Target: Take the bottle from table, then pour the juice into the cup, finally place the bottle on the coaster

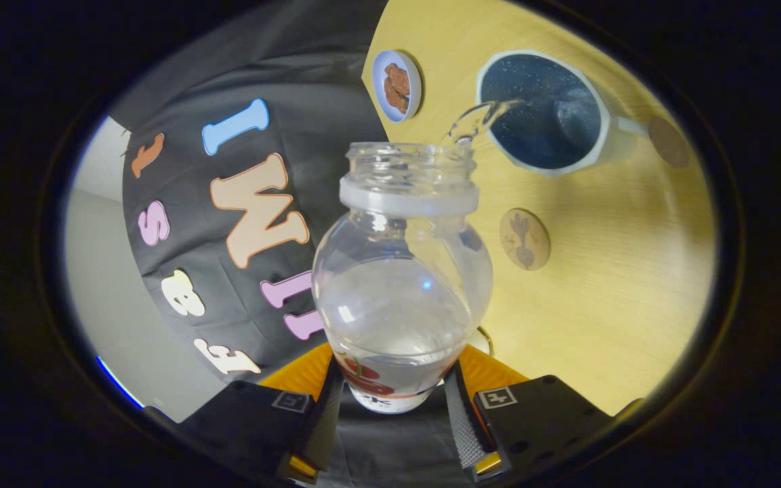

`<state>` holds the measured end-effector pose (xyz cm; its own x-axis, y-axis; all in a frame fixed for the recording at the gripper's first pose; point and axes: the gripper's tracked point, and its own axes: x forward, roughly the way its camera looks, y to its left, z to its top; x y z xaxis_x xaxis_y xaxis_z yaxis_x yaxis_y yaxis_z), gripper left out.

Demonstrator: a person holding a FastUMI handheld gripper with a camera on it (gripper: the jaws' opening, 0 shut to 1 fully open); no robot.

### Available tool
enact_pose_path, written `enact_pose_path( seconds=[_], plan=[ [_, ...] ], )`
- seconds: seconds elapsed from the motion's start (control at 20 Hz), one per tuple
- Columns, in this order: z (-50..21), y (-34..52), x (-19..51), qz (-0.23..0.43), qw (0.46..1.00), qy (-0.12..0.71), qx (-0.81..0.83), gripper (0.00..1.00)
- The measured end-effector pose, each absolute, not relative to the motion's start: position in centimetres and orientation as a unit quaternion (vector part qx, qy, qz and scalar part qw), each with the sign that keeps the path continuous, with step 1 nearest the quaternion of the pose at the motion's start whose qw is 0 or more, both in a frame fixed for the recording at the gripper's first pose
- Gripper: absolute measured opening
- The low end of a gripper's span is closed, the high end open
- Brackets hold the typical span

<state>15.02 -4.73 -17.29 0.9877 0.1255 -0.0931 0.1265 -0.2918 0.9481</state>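
Our fingers [336, 400] clamp the bottle [401, 285] between them as we tip it, clear liquid [475, 120] streaming into the cup [543, 112] beyond.

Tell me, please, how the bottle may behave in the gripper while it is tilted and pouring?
The bottle looks like smooth clear plastic, so it may slip between the fingers gripping its base. It seems light, being mostly empty. Liquid streams into the cup, so the weight probably shifts.

I'm looking at a recording booth, not a home. Black cloth wall [309, 102] backs a light wood table [607, 285]; plain pale room wall [102, 271] beyond the cloth's edge.
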Motion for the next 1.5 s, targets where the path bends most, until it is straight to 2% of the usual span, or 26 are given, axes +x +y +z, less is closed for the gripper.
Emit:
enact_pose_path(
  seconds=[1.5],
  plan=[
    [-13.1, -5.8, 14.1, 0.025, 0.482, 0.067, 0.873, 0.74]
  ],
)
